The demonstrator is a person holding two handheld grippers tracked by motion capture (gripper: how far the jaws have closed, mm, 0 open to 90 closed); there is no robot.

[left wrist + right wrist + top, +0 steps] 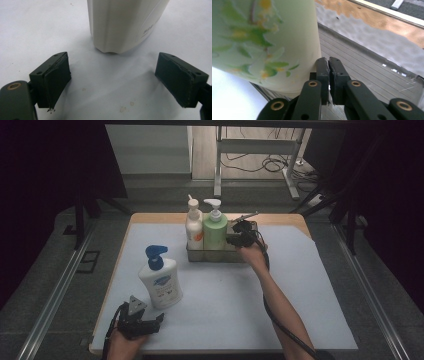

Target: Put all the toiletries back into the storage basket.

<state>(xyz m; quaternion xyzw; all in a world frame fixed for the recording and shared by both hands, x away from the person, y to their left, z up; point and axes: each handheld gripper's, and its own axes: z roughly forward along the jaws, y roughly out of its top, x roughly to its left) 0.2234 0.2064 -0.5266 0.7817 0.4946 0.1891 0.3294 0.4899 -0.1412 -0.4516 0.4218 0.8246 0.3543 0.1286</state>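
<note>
A wooden table (pixel 150 217) seen from above, almost wholly covered by a pale blue-white mat (pixel 225 295); bare wood shows along the far edge and down the near left edge. On the mat, near the far middle, sits a low grey tray (pixel 212 255). Nearer the front left, a white pump bottle with a blue pump head (pixel 160 280) stands upright on the mat, well apart from the tray. In the left gripper view the mat shows a few faint brownish spots close to that bottle's base. In the right gripper view the tray's floor (pixel 362 72) is ribbed with fine parallel lines.
</note>
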